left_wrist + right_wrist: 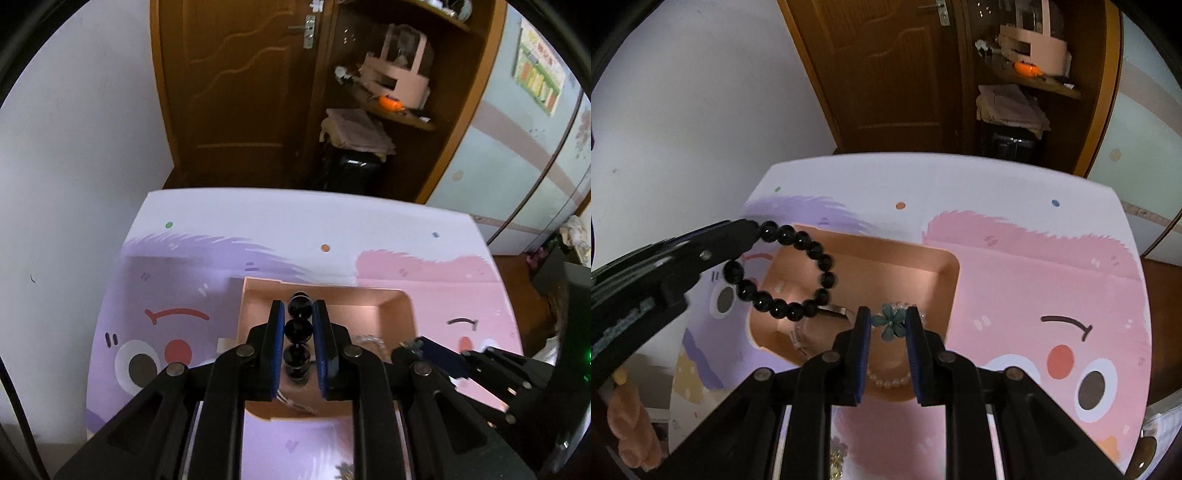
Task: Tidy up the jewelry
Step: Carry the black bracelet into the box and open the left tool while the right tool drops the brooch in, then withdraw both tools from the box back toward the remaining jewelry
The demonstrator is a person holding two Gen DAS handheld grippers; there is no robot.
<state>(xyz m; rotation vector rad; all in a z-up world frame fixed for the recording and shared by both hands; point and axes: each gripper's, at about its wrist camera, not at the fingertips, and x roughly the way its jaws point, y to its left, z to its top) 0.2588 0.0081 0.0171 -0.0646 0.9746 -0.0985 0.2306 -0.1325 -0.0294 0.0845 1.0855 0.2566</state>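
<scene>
Black beads filled the centre of my left wrist view: the left gripper [299,325] was clenched on a black bead bracelet [298,332], its blue pads [277,343] pressing the strand from both sides. Below it, in the lower middle of the frame, sat the peach tray [391,314] on a cartoon-printed table [258,236]. At the lower right, the right gripper [417,345] reached in over the tray's right edge, and I could not read its grip from this angle. A wooden door [236,92] stood at the top.

From the right wrist view, the right gripper [888,321] was grasping a blue flower charm [888,320] on a pearl bracelet [888,380], whose pearls hung in a loop low between the 2 fingers, over the tray's [945,266] near right part. At the left, the left gripper [750,232] held the black bead bracelet [798,273] as an open ring hanging above the tray's left half. A silver band [834,310] lay inside the tray near the centre.
</scene>
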